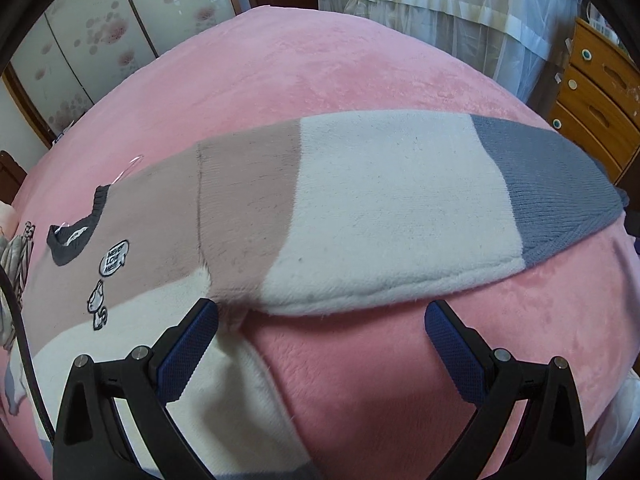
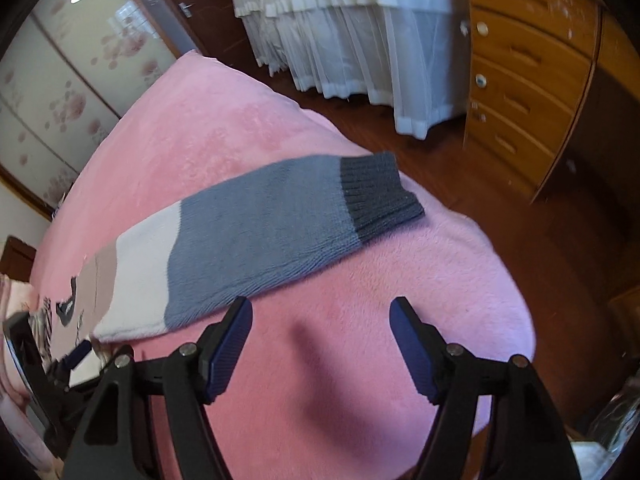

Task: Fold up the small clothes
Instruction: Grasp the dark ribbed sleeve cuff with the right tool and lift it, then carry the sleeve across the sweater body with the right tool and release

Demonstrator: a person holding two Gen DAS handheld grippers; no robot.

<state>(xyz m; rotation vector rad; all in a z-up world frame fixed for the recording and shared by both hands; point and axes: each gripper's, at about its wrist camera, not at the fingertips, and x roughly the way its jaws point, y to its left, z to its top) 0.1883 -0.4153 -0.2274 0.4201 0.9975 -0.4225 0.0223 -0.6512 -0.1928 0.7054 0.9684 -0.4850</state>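
Observation:
A small sweater (image 1: 240, 208) in beige, white and grey bands lies flat on a pink blanket (image 1: 320, 72). Its sleeve (image 1: 400, 208) stretches out to the right, ending in a dark grey cuff (image 2: 380, 196). A dark collar (image 1: 74, 236) and cartoon patches sit at the left. My left gripper (image 1: 320, 340) is open and empty, just in front of the armpit where sleeve meets body. My right gripper (image 2: 320, 336) is open and empty, above the blanket near the grey part of the sleeve (image 2: 260, 248). The left gripper also shows in the right wrist view (image 2: 76, 356).
The pink blanket (image 2: 320, 400) covers a bed whose edge drops to a wooden floor (image 2: 500, 200) on the right. A wooden chest of drawers (image 2: 528, 72) and a white curtained crib (image 2: 360, 32) stand beyond. Sliding flowered doors (image 1: 100, 40) are at the left.

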